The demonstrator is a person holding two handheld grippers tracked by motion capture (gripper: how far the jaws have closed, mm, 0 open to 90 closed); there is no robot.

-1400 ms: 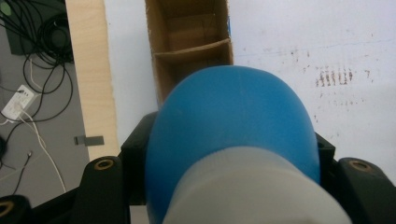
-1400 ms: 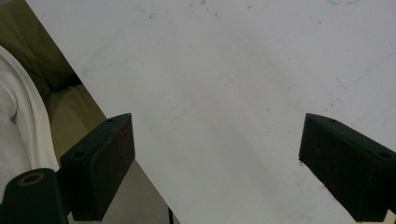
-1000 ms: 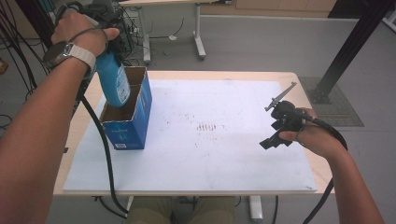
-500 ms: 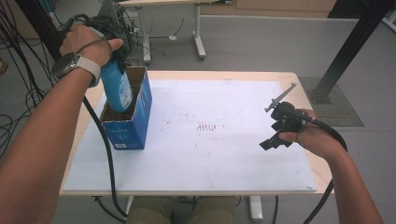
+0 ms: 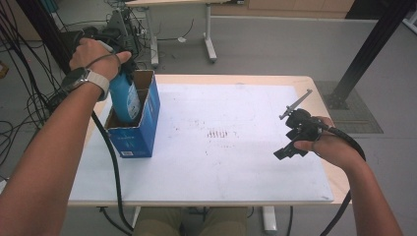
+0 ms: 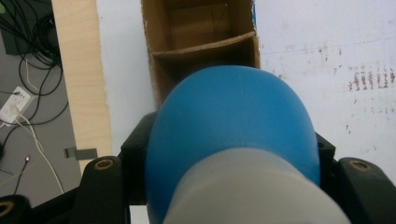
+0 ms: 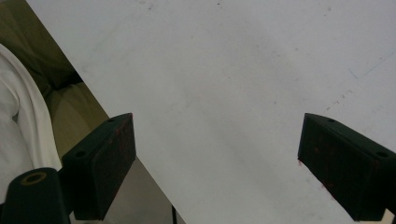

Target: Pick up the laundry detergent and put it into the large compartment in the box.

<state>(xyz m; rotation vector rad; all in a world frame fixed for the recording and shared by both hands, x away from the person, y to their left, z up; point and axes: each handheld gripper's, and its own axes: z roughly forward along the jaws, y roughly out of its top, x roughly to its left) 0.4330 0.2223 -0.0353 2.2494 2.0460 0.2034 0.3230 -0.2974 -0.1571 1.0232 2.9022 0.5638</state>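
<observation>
A blue bottle (image 5: 126,101) with a grey-white top stands upright, its lower part down inside an open blue cardboard box (image 5: 140,133) at the table's left side. My left gripper (image 5: 121,73) is shut on the bottle's upper part, under the person's hand. In the left gripper view the bottle (image 6: 229,122) bulges between the jaws of the left gripper (image 6: 229,179), above the box's brown inside (image 6: 201,28) with its cardboard divider. My right gripper (image 5: 286,150) hovers over the table's right side. In the right gripper view, the right gripper (image 7: 217,163) is open and holds nothing.
A white sheet (image 5: 221,162) covers the wooden table (image 5: 231,78). Faint reddish marks (image 5: 216,132) lie mid-table. Cables (image 5: 29,98) hang off the left edge; a black frame post (image 5: 366,54) stands at the right rear. The person's lap (image 7: 28,70) sits below the near edge.
The left hand has come down, sinking the blue bottle deeper into the box. The right hand and its gripper have stayed where they were.
</observation>
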